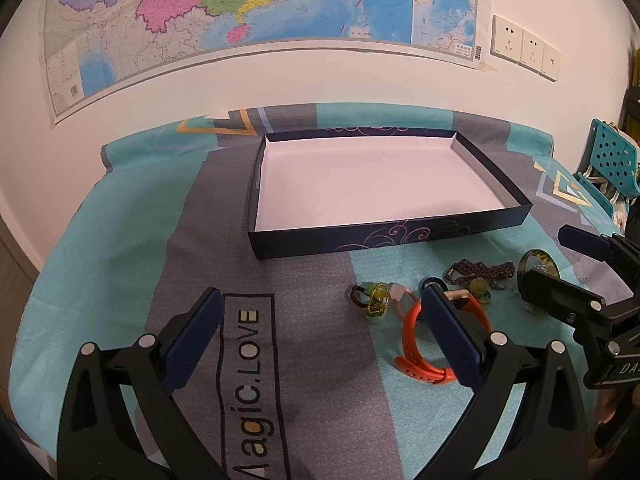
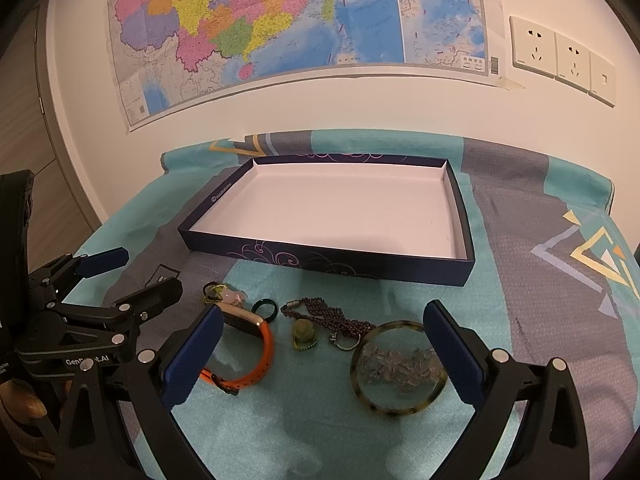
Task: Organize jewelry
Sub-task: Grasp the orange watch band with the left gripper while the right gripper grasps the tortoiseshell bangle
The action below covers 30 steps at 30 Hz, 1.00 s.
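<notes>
Tabletop with a patterned teal and grey cloth [image 1: 120,216], seen from two hand-held grippers. At far left, the left gripper [image 1: 320,322] hovers over the cloth with its jaws spread wide and nothing between them; its right finger partly hides the orange watch [image 1: 416,344]. In the right wrist view this same gripper [image 2: 120,272] enters from the left edge, jaws apart.

Behind, at centre, a shallow dark-blue box [image 2: 400,270] with a white interior lies flat on the cloth and contains nothing. On the wall above it hang a coloured map [image 2: 280,20] and, further right, a row of wall sockets [image 2: 560,58].

The jewelry lies in a loose row on the cloth in front of the box. From left to right in the right wrist view:
- a small cluster of beads [image 2: 218,294]
- the orange watch [image 2: 260,356], on its side
- a dark ring [image 2: 265,309]
- a green pendant [image 2: 304,334]
- a dark beaded necklace [image 2: 324,316]
- a silver ring [image 2: 344,342], touching the necklace
- a mottled bangle [image 2: 396,408] encircling a string of clear crystals [image 2: 400,364]

The right gripper [image 2: 324,348] hangs above this row, jaws wide and holding nothing, its right finger overlapping the bangle's edge. In the left wrist view it [image 1: 552,262] comes in from the right edge.
</notes>
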### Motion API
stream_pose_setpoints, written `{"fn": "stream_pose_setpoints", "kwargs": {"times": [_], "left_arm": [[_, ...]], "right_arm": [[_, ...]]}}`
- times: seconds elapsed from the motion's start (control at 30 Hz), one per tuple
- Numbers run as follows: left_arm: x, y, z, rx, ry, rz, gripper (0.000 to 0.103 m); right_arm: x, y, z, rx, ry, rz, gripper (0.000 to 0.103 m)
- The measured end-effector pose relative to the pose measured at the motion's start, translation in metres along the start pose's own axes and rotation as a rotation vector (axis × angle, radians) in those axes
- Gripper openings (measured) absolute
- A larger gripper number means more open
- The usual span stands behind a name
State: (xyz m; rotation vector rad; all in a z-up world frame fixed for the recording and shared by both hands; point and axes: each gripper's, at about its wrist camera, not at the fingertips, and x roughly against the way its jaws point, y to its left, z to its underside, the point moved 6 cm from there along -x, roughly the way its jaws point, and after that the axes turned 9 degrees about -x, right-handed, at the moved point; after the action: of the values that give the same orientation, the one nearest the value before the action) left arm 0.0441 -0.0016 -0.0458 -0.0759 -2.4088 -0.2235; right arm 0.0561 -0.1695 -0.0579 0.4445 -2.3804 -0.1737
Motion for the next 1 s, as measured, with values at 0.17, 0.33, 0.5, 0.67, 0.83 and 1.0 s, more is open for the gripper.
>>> {"fn": "stream_pose_setpoints", "kwargs": {"times": [0.17, 0.33, 0.5, 0.67, 0.83, 1.0], "left_arm": [[-0.002, -0.003, 0.001, -0.012, 0.001, 0.021, 0.097], [-0.004, -0.007, 0.006, -0.026, 0.005, 0.064, 0.097], [-0.009, -0.018, 0.010, -0.043, 0.026, 0.130, 0.097], [-0.011, -0.032, 0.013, -0.080, 0.038, 0.180, 0.083], [-0.014, -0.043, 0.016, -0.100, 0.059, 0.226, 0.067], [-0.013, -0.050, 0.018, -0.112, 0.070, 0.278, 0.052]], "right_arm": [[0.000, 0.000, 0.000, 0.003, 0.001, 0.004, 0.097], [0.000, -0.012, 0.004, -0.003, 0.016, 0.030, 0.097], [0.002, -0.040, 0.011, -0.045, 0.041, 0.061, 0.096], [0.003, -0.058, 0.019, -0.081, 0.066, 0.075, 0.087], [0.003, -0.069, 0.028, -0.126, 0.113, 0.057, 0.063], [0.006, -0.074, 0.036, -0.154, 0.142, 0.025, 0.044]]}}
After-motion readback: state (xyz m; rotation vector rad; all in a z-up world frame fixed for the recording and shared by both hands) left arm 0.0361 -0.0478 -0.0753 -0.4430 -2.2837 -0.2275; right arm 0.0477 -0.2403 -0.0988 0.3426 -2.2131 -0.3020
